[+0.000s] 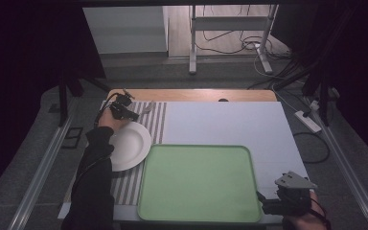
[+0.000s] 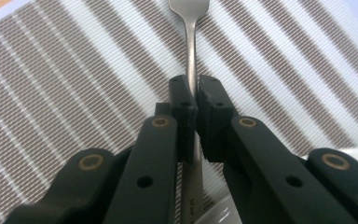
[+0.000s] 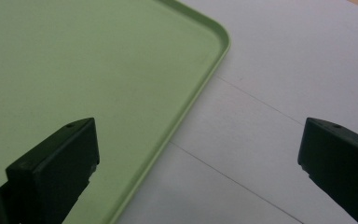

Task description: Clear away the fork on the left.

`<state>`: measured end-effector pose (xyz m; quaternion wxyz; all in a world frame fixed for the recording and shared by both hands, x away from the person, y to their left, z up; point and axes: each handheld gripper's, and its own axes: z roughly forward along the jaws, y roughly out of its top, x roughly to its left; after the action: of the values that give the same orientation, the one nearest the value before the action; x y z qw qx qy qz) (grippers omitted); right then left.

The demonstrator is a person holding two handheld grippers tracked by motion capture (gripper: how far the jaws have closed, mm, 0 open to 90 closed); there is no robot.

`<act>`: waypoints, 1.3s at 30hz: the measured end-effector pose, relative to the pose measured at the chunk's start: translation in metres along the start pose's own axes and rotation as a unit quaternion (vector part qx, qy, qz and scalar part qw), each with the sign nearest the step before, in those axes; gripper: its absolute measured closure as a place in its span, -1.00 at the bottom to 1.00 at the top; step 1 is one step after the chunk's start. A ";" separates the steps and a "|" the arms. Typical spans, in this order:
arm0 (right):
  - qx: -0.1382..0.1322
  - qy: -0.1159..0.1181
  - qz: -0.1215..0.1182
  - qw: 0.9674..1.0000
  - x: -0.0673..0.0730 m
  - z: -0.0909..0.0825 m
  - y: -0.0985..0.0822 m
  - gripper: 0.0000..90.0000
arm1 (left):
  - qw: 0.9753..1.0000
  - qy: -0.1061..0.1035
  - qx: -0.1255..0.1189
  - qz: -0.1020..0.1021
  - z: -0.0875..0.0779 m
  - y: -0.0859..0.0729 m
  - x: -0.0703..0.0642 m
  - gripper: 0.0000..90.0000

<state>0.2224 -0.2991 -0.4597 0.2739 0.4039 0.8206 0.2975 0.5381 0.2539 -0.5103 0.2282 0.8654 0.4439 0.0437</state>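
Observation:
A metal utensil (image 2: 192, 42) lies on a striped placemat (image 2: 74, 70), its handle running back between my left gripper's jaws. My left gripper (image 2: 193, 86) is shut on that handle, the pads pressing it from both sides. From the high view, the left gripper (image 1: 135, 115) is at the far left of the table, just beyond a white plate (image 1: 129, 146), with the utensil's (image 1: 148, 108) far end sticking out past it. My right gripper (image 1: 263, 203) rests open at the near right, beside the green tray's (image 1: 196, 146) front right corner, with nothing between its fingers.
The green tray (image 3: 98, 70) sits bare in the middle front, its rounded corner between the right gripper's (image 3: 198, 135) jaws. White table covering (image 3: 270, 70) spreads to the right and back. The placemat (image 1: 155, 120) runs under the plate along the left side.

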 end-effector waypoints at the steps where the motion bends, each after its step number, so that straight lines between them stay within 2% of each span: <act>1: 0.000 0.000 -0.001 1.000 0.000 0.000 0.000 -1.00 | 1.000 -0.003 0.002 0.004 0.000 0.002 -0.003 0.89; 3: -0.001 0.000 -0.001 1.000 0.000 0.000 0.000 -1.00 | 1.000 -0.008 0.001 0.017 0.001 0.009 -0.013 0.89; 6: -0.001 0.000 -0.002 1.000 0.000 0.000 0.000 -1.00 | 1.000 -0.010 0.004 0.026 0.002 0.013 -0.019 0.89; 8: -0.001 0.000 -0.003 1.000 0.000 0.000 0.000 -1.00 | 0.999 -0.015 0.003 0.038 0.004 0.018 -0.030 0.89; 14: -0.001 0.000 -0.003 1.000 0.001 0.000 0.000 -1.00 | 0.998 -0.024 -0.004 0.054 0.006 0.024 -0.049 0.89; 18: -0.001 -0.001 -0.005 1.000 0.001 0.000 0.000 -1.00 | 0.997 -0.031 -0.004 0.074 0.008 0.030 -0.069 0.89; 20: -0.001 -0.001 -0.006 1.000 0.001 0.000 0.000 -1.00 | 0.997 -0.033 -0.007 0.076 0.009 0.031 -0.074 0.89; 21: -0.001 -0.001 -0.007 1.000 0.001 0.000 0.000 -1.00 | 0.996 -0.036 -0.008 0.083 0.009 0.033 -0.082 0.89; 22: -0.001 -0.001 -0.007 1.000 0.001 0.000 0.000 -1.00 | 0.996 -0.036 -0.008 0.083 0.009 0.033 -0.082 0.89; 25: -0.001 -0.001 -0.008 1.000 0.001 0.000 0.000 -1.00 | 0.995 -0.043 -0.011 0.093 0.009 0.034 -0.097 0.89; 27: -0.001 0.000 -0.008 1.000 0.001 0.000 0.000 -1.00 | 0.994 -0.049 -0.015 0.101 0.009 0.035 -0.112 0.89; 29: -0.001 -0.001 -0.009 1.000 0.001 0.000 0.000 -1.00 | 0.993 -0.052 -0.014 0.106 0.008 0.034 -0.121 0.89; 30: -0.001 -0.001 -0.009 1.000 0.001 0.000 0.000 -1.00 | 0.993 -0.052 -0.014 0.106 0.008 0.034 -0.121 0.89; 33: -0.001 -0.001 -0.009 1.000 0.002 0.000 0.000 -1.00 | 0.992 -0.056 -0.009 0.113 0.007 0.029 -0.138 0.89; 39: -0.003 -0.002 -0.009 1.000 0.002 -0.001 0.000 -1.00 | 0.991 -0.059 -0.008 0.116 0.002 0.017 -0.154 0.89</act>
<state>0.2210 -0.2980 -0.4596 0.2792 0.3961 0.8228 0.2969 0.4587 0.1235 -0.4854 0.2544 0.9102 0.3260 0.0225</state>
